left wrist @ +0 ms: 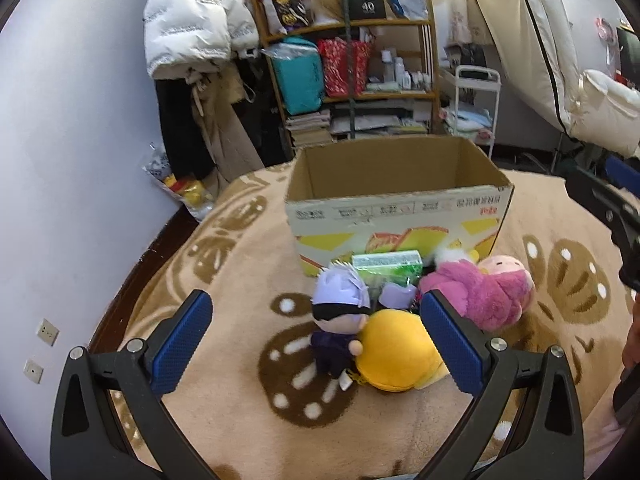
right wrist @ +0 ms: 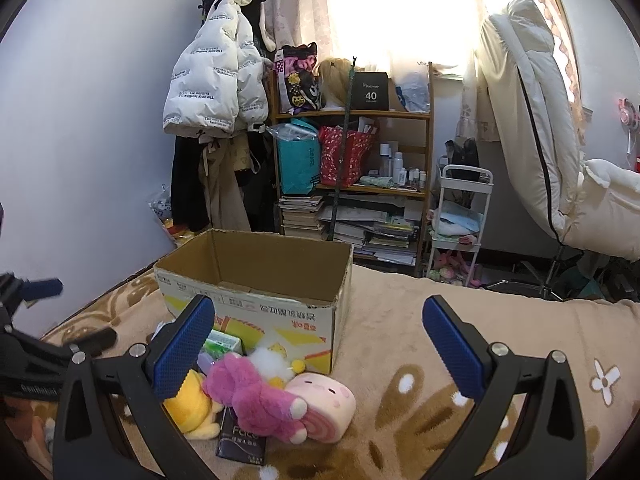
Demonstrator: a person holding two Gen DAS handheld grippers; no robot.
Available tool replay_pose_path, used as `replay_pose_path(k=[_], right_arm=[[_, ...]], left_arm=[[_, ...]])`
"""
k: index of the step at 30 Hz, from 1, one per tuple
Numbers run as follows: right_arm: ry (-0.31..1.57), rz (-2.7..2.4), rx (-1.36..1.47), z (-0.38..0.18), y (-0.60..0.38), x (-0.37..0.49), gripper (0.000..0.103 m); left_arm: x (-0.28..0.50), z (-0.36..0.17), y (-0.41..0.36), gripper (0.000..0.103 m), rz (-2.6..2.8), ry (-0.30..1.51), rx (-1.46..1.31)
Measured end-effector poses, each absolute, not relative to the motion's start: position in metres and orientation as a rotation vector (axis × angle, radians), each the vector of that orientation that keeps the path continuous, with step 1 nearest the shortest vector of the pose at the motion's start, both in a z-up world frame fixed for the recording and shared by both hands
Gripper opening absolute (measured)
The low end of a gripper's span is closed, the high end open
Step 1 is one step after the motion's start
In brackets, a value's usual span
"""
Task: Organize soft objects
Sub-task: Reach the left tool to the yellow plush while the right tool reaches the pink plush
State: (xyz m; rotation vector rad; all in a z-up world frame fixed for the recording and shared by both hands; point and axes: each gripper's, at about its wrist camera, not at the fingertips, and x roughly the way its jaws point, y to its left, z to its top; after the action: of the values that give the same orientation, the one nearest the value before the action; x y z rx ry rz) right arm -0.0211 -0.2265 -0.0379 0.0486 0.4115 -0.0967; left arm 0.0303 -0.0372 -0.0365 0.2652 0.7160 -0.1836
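A small heap of soft toys lies on the tan, brown-patterned fleece blanket (left wrist: 248,432) of the bed, just in front of the open, apparently empty cardboard box (left wrist: 400,204) with yellow printed sides. The left gripper (left wrist: 318,344) hovers above the near side of the heap with its jaws wide apart, holding nothing; the right gripper (right wrist: 318,350) hangs over the same heap from the other side, its jaws likewise spread and empty. Nearest the left gripper are the lilac-haired plush doll in a dark outfit and black blindfold (left wrist: 340,320) and the round yellow plush (left wrist: 394,350), touching each other; behind them sit the fluffy magenta plush (right wrist: 256,396), leaning on the pale pink swirl-roll plush with a small face (right wrist: 324,404), and a green tissue pack (left wrist: 386,266) against the box. A dark flat packet (right wrist: 242,440) lies partly under the pink toys. These plush pieces look light, squashy and non-slippery, so they should tolerate a firm pinch without harm. The doll is probably best taken across its large head or torso; the yellow plush across its bulging middle, squeezing deep enough that the filling does not slip out.
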Motion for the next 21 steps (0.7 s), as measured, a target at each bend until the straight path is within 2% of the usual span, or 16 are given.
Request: replay_pose_path(k=[21], right_arm=[[0.58, 0.014, 0.098, -0.077, -0.229, 0.022, 0.103]], left_arm=[[0.076, -0.115, -0.061, 0.102, -0.325, 1.086, 0.223]])
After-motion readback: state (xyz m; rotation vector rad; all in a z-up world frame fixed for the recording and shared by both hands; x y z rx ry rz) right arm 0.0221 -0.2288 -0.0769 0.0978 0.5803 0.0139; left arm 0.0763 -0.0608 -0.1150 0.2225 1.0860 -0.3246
